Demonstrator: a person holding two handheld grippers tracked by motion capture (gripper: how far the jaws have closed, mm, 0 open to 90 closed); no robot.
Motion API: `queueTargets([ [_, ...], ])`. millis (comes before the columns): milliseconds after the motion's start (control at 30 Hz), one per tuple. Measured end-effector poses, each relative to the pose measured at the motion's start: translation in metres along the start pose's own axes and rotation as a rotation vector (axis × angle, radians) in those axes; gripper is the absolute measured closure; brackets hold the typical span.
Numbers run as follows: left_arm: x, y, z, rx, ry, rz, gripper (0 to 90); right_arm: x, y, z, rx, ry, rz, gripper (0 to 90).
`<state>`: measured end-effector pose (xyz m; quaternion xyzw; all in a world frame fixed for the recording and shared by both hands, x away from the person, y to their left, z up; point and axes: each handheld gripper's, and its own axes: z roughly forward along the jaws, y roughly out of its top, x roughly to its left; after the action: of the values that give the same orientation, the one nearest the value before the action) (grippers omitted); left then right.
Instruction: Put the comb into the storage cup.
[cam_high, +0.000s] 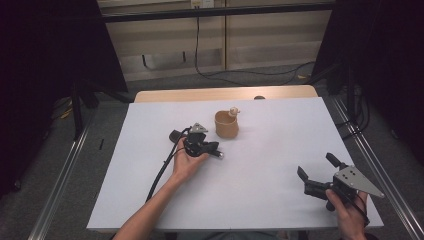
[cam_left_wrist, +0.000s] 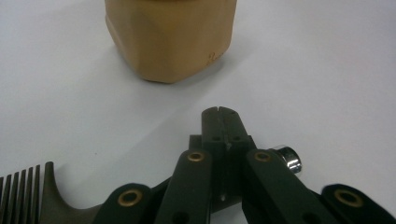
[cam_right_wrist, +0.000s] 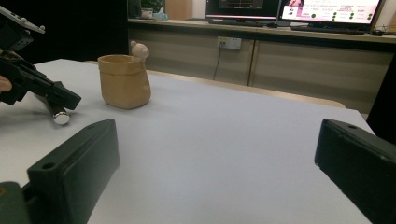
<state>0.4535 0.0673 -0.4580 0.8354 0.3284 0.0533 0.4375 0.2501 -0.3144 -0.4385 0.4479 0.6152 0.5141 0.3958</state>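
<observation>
I am holding my left tool (cam_left_wrist: 219, 112) low over the tabletop (cam_high: 280, 150), its jaws pressed together with nothing between their tips, while a small shiny metal cylinder (cam_left_wrist: 288, 157) is lying just beside the linkage on the right of my left gripper view. Whether it is touching the tool I cannot tell. Straight ahead of the closed tips, near but clear of them, the tan pot (cam_left_wrist: 170, 39) is standing upright on the white surface. My right tool (cam_high: 320, 172) is resting well apart from all this, its jaws spread wide and empty.

As I judge it, I am sitting at the approach step: the tool is lined up on the pot but gripping nothing. The next move is calling for the jaws to open first, then a short advance to whichever piece I am going for, either the pot wall or the cylinder beside me.

The pot looks like matte clay, faceted and slightly lumpy, with a small pale knob (cam_high: 233, 111) perched on its far rim. The cylinder is polished, round-ended and likely to roll. At the lower left of my left gripper view a dark comb-like piece (cam_left_wrist: 28, 193) with fine teeth is lying flat. The tabletop is smooth, white and featureless.
</observation>
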Motion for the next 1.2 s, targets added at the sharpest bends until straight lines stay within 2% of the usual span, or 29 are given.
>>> queueTargets([
  [267, -0.004, 0.000, -0.001, 0.012, -0.014, 0.000, 90.0, 0.000, 0.000, 0.000, 0.002, 0.000, -0.003, 0.0],
  [400, -0.003, 0.000, -0.002, 0.010, -0.036, -0.021, 90.0, 0.000, 0.000, 0.000, 0.003, 0.000, -0.001, 0.0],
  [633, -0.007, 0.001, -0.002, 0.010, -0.062, -0.031, 90.0, 0.000, 0.000, 0.000, 0.003, 0.000, -0.002, 0.0],
  [767, -0.010, 0.001, 0.000, 0.024, -0.061, -0.024, 90.0, 0.000, 0.000, 0.000, 0.002, 0.001, -0.002, 0.0],
  [800, -0.012, 0.002, 0.000, 0.037, -0.040, -0.004, 90.0, 0.000, 0.000, 0.000, 0.002, 0.001, -0.003, 0.0],
  [900, -0.010, 0.001, -0.001, 0.039, -0.048, -0.022, 90.0, 0.000, 0.000, 0.000, 0.002, 0.000, -0.002, 0.0],
  [1133, -0.012, 0.001, -0.003, 0.070, -0.037, -0.014, 90.0, 0.000, 0.000, 0.000, 0.003, 0.000, -0.001, 0.0],
  [1200, -0.012, 0.000, -0.003, 0.078, -0.047, -0.015, 90.0, 0.000, 0.000, 0.000, 0.001, 0.000, -0.003, 0.0],
])
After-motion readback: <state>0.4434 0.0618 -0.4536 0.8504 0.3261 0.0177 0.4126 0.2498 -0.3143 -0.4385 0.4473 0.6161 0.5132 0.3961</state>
